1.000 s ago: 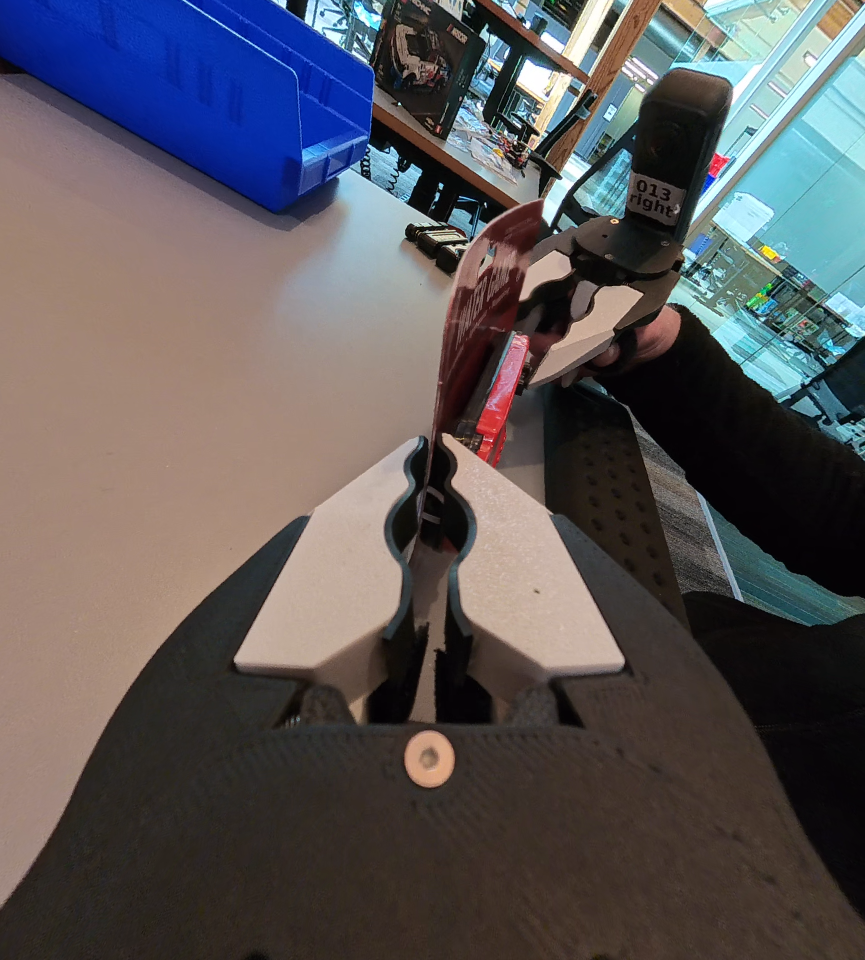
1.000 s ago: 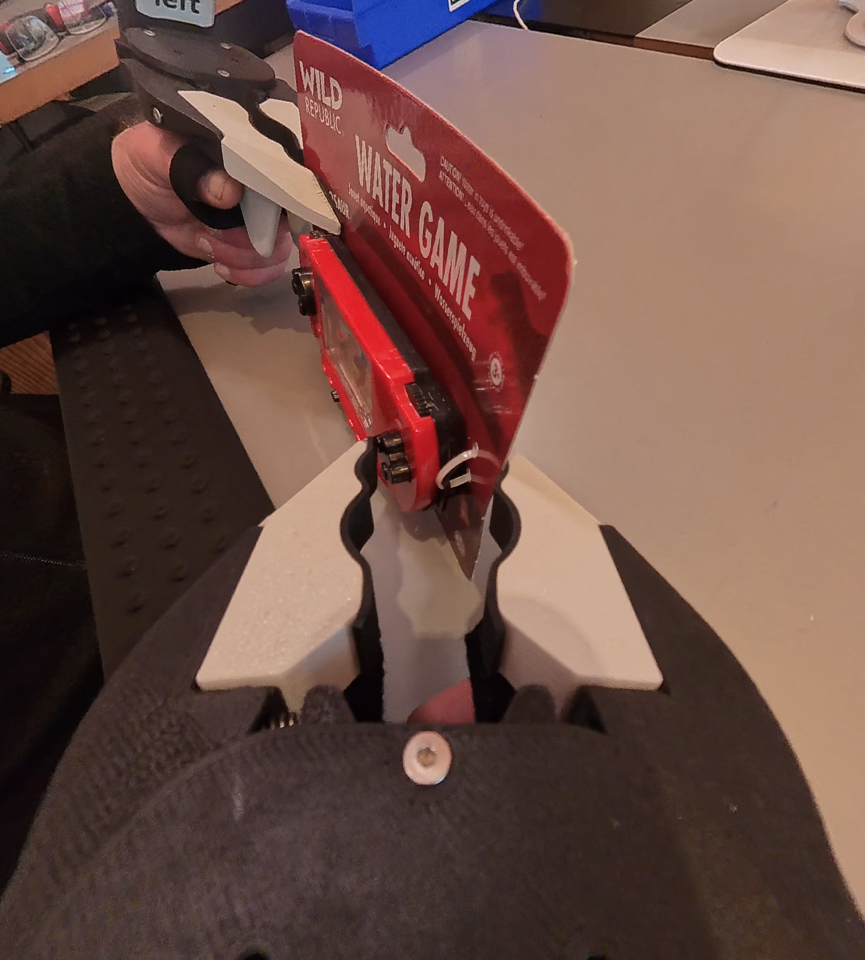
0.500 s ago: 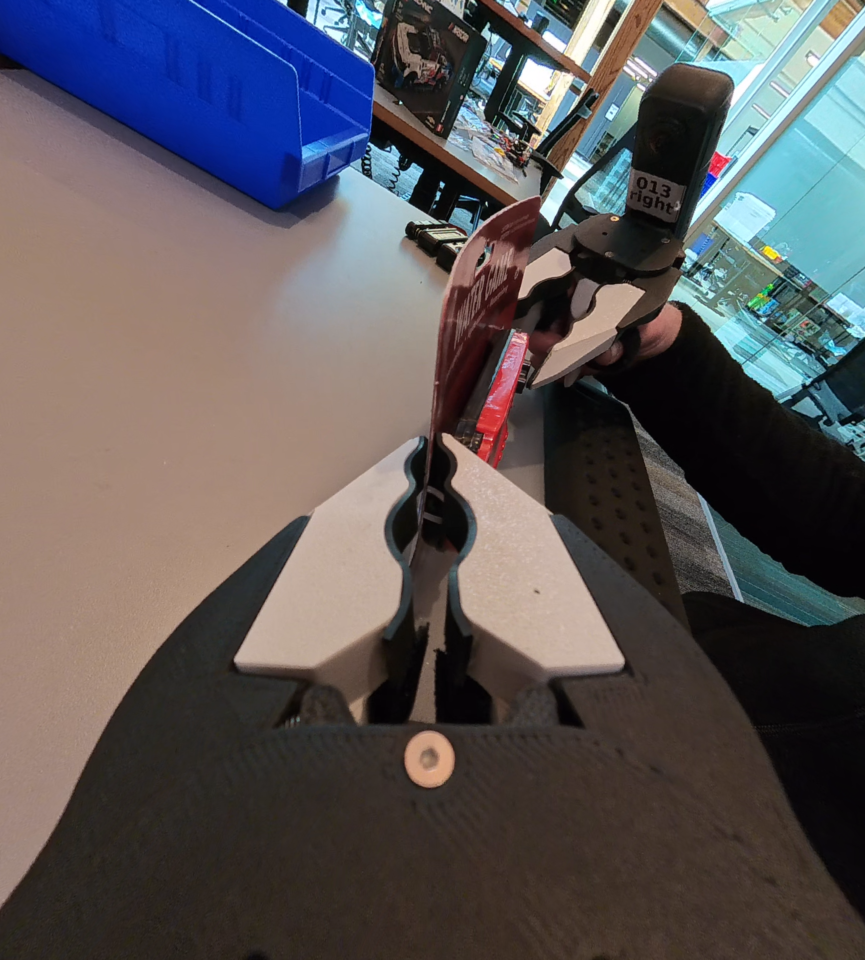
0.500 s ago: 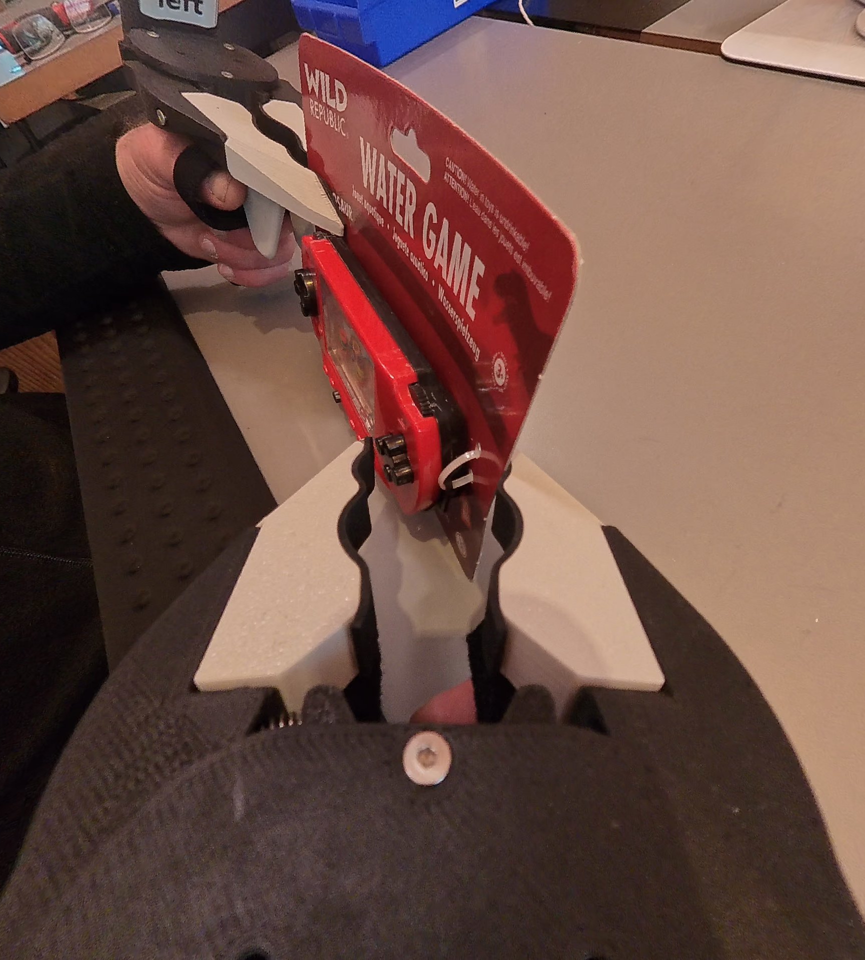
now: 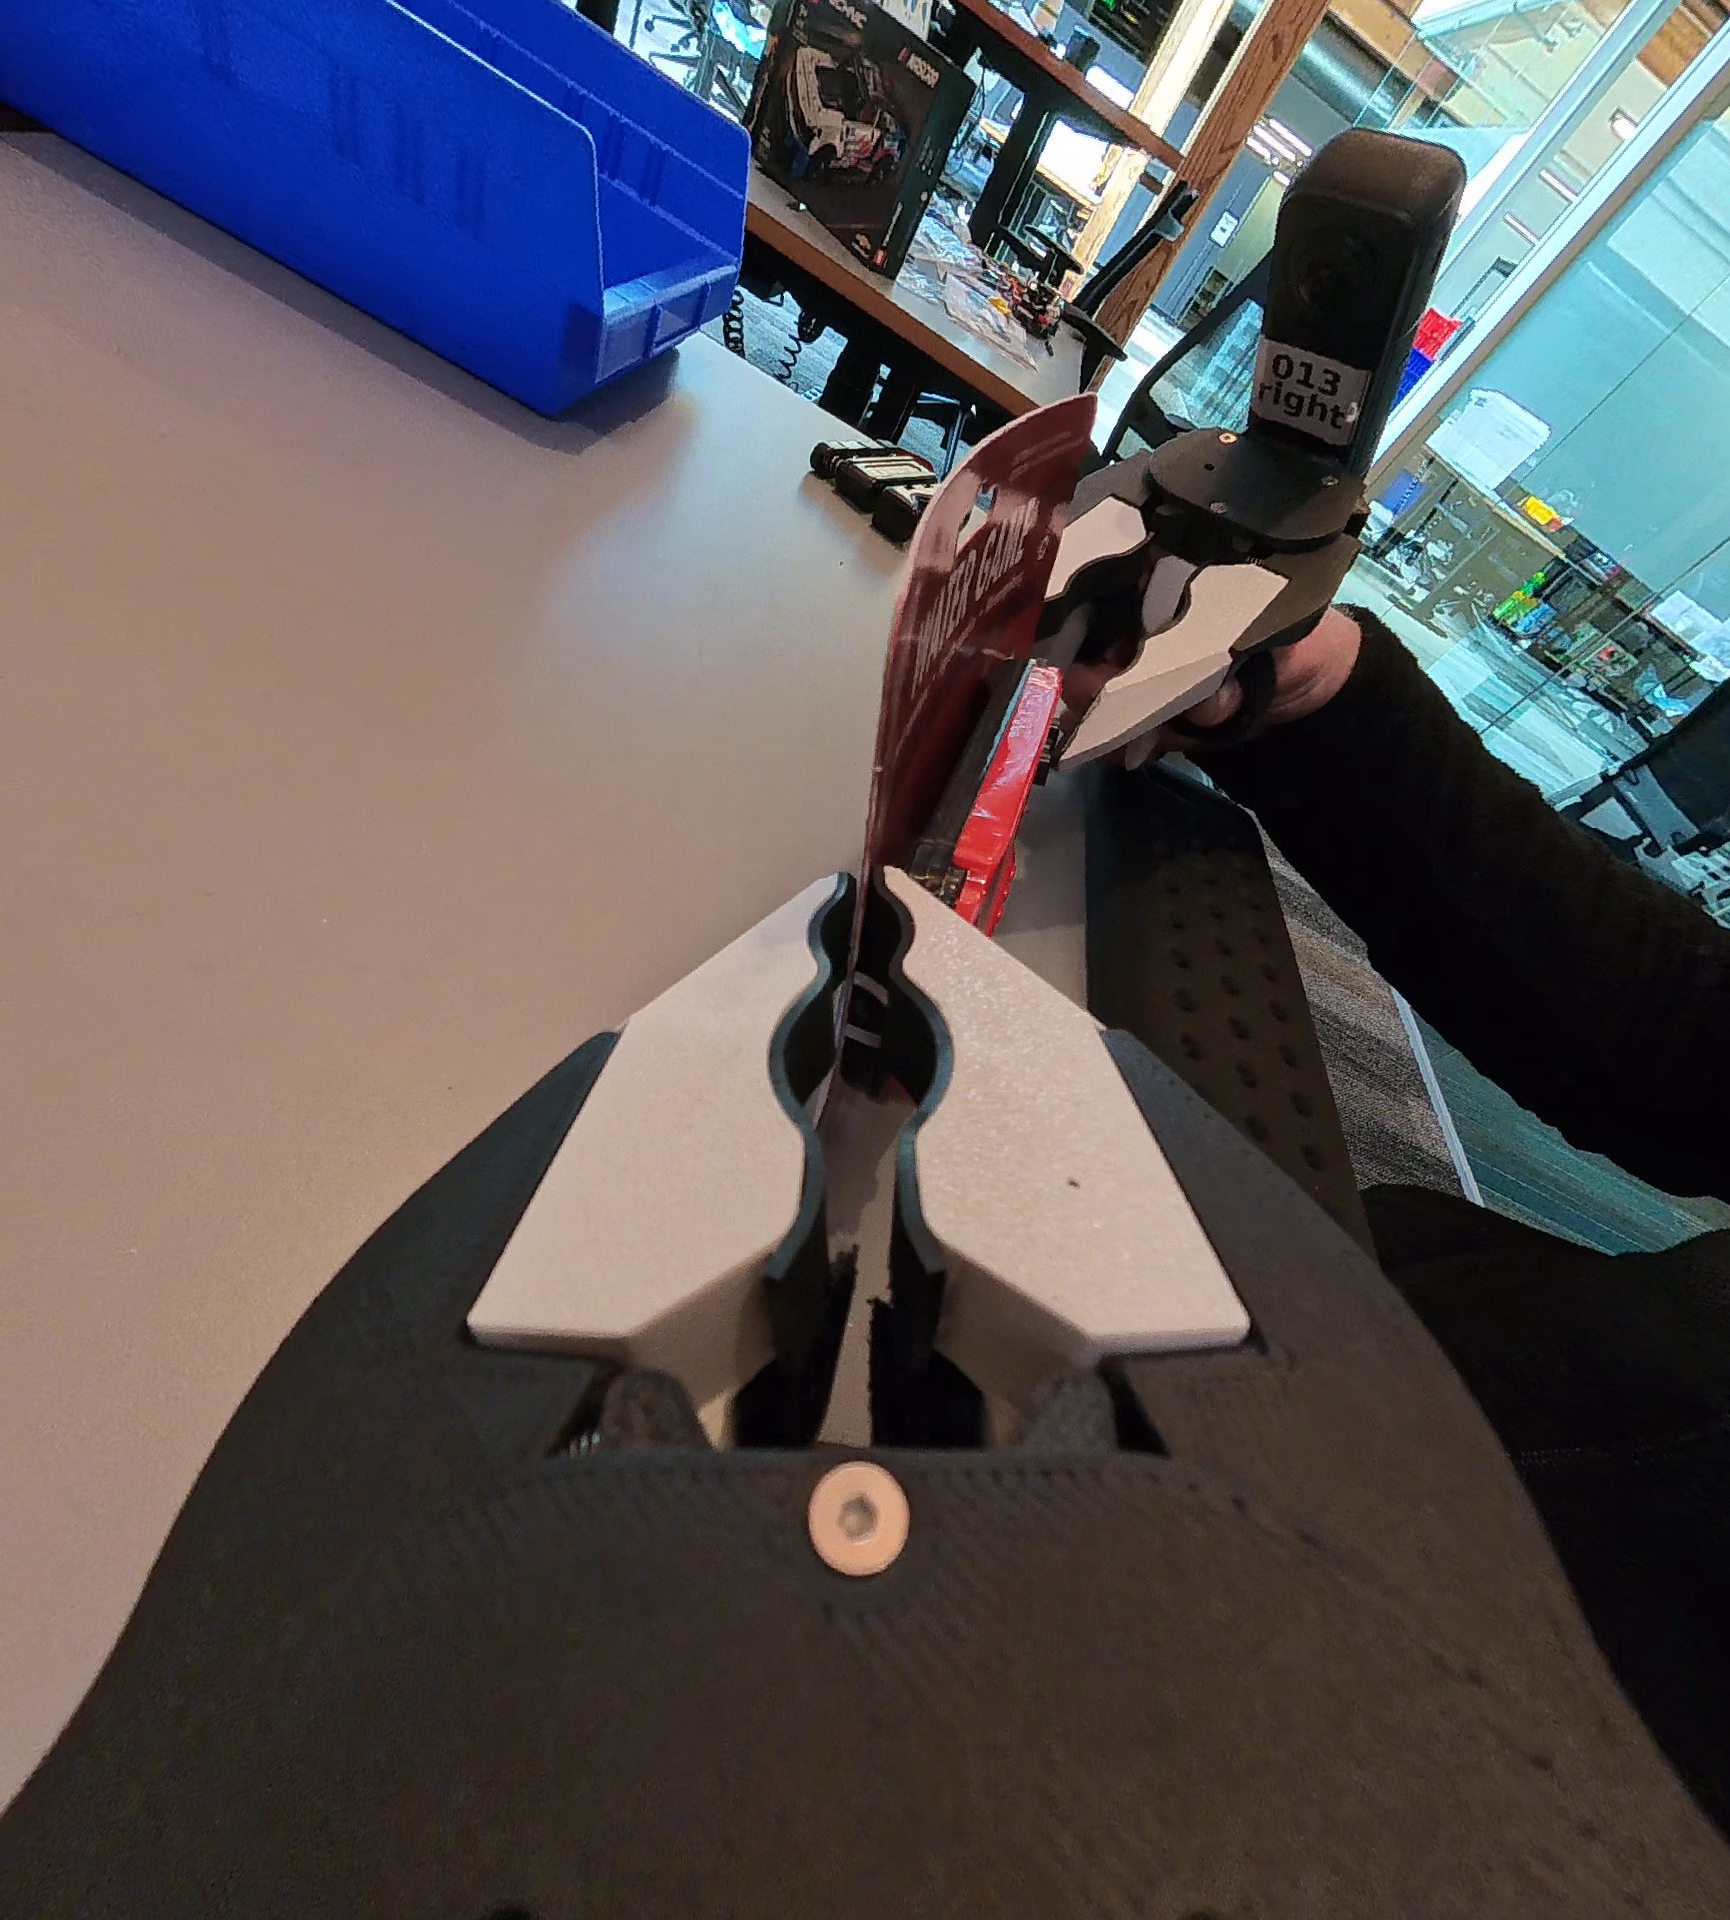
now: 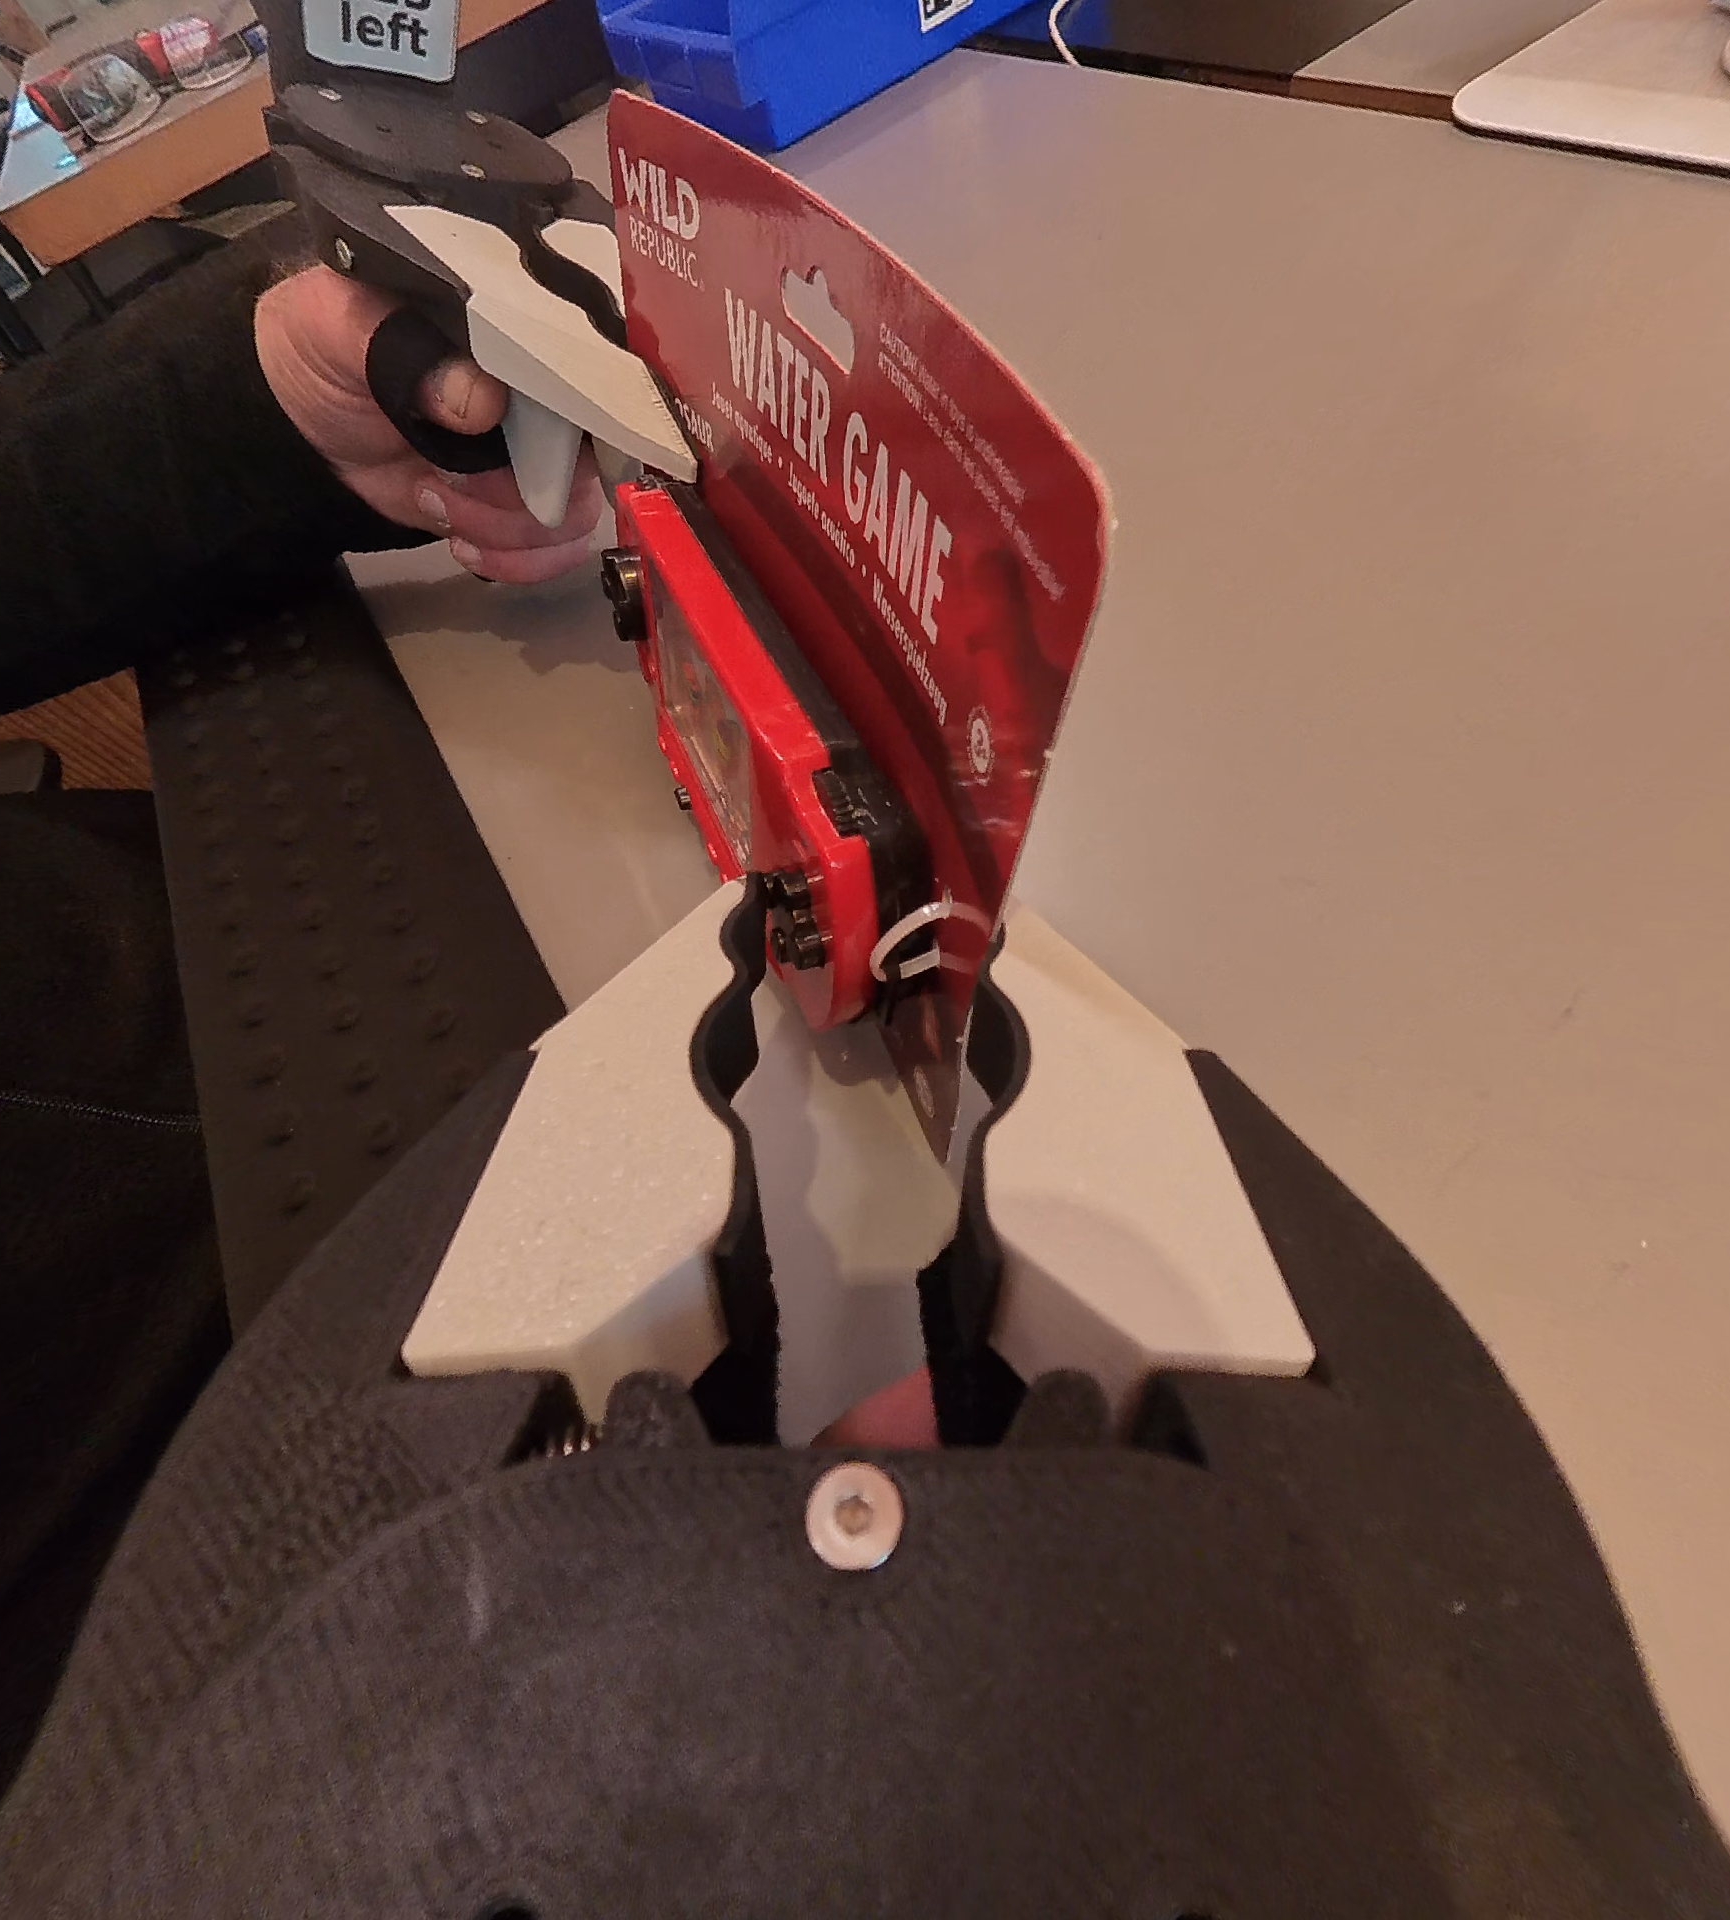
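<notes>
My L gripper [image 5: 869,925] is clamped on one end of the red toy card [image 6: 892,457]; my R gripper [image 6: 866,940] pinches the other end. Card hangs upright above the grey table [image 5: 269,727], blue bin [image 5: 404,177] at 11 o'clock, black mat [image 6: 321,883] at 9.

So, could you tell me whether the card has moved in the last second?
No. The card sits where it did against the blue bin behind it; the left gripper and right gripper grip it.
</notes>
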`<control>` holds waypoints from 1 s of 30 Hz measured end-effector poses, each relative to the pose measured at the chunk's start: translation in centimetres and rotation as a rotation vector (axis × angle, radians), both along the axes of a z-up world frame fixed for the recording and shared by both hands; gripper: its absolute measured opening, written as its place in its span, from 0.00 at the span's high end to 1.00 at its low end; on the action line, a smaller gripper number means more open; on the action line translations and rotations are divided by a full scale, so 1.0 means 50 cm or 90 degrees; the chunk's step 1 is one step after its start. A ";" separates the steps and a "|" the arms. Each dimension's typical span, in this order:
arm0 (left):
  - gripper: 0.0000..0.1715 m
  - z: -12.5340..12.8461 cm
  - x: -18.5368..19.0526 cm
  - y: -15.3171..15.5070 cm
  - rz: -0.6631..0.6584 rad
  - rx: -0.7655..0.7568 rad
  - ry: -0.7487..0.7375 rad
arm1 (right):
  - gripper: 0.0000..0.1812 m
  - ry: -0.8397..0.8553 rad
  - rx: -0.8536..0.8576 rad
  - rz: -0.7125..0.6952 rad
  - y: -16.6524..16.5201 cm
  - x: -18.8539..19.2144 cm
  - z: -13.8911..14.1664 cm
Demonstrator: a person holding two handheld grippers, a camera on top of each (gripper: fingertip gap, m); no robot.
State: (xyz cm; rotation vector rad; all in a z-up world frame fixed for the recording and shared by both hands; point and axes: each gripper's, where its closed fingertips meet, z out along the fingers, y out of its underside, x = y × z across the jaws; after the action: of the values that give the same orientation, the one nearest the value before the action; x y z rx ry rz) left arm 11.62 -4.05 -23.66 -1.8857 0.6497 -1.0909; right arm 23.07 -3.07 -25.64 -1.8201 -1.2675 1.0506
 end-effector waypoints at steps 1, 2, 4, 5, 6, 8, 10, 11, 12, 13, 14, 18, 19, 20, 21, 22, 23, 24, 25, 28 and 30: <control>1.00 0.000 0.000 0.000 0.000 0.000 0.000 | 0.81 0.000 0.000 0.000 0.000 0.000 0.000; 1.00 0.000 0.000 0.000 0.000 0.000 0.001 | 0.81 0.000 0.000 0.000 0.000 0.000 0.000; 1.00 0.000 0.000 0.000 0.001 0.001 0.001 | 0.80 0.000 0.001 0.000 0.000 0.000 0.000; 1.00 0.000 0.000 -0.001 0.001 0.000 0.000 | 0.79 0.000 0.001 -0.001 0.000 0.000 0.000; 1.00 0.000 0.001 -0.001 0.000 0.000 0.000 | 0.76 0.001 -0.001 0.000 -0.001 -0.001 0.000; 1.00 0.000 0.002 -0.002 -0.001 0.002 0.002 | 0.73 0.001 -0.003 -0.001 -0.001 -0.001 0.001; 1.00 0.001 0.004 -0.002 -0.002 0.003 0.003 | 0.73 0.007 -0.002 -0.004 0.000 0.001 0.004; 1.00 0.001 0.004 -0.002 -0.001 0.003 0.003 | 0.73 0.012 -0.002 -0.007 0.001 0.003 0.006; 1.00 0.000 0.004 -0.002 -0.001 0.003 0.004 | 0.74 0.016 -0.003 -0.009 0.002 0.005 0.008; 1.00 0.000 0.004 -0.002 -0.002 0.003 0.003 | 0.76 0.020 -0.005 -0.009 0.002 0.006 0.009; 1.00 0.001 0.004 -0.002 -0.002 0.003 0.002 | 0.76 0.022 -0.006 -0.009 0.002 0.008 0.009; 1.00 0.001 0.005 -0.003 -0.002 0.004 0.001 | 0.78 0.027 -0.005 -0.011 0.004 0.017 0.012; 1.00 0.001 0.005 -0.003 -0.003 0.004 0.001 | 0.79 0.026 -0.004 -0.013 0.005 0.018 0.012; 1.00 0.001 0.006 -0.004 -0.003 0.005 0.001 | 0.80 0.025 -0.002 -0.014 0.005 0.019 0.012; 1.00 0.001 0.006 -0.004 -0.002 0.005 0.001 | 0.80 0.024 -0.001 -0.013 0.005 0.020 0.012; 1.00 0.001 0.006 -0.004 -0.002 0.005 0.001 | 0.81 0.024 0.000 -0.013 0.004 0.020 0.012; 1.00 0.002 0.007 -0.004 -0.002 0.006 0.001 | 0.81 0.024 0.001 -0.013 0.004 0.021 0.012; 1.00 0.002 0.007 -0.005 -0.002 0.007 0.002 | 0.82 0.025 0.001 -0.011 0.003 0.021 0.012; 1.00 0.002 0.007 -0.005 -0.001 0.009 0.003 | 0.83 0.026 0.003 -0.009 0.002 0.021 0.013; 1.00 0.004 0.008 -0.008 -0.003 0.013 -0.001 | 0.84 0.025 0.009 -0.006 -0.001 0.022 0.014; 1.00 0.004 0.009 -0.008 -0.001 0.016 -0.001 | 0.85 0.024 0.011 -0.007 -0.001 0.023 0.013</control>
State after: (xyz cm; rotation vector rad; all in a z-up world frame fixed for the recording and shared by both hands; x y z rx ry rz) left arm 12.06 -4.47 -23.45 -1.8638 0.6614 -1.0801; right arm 24.19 -3.13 -24.97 -1.7846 -1.2389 1.0592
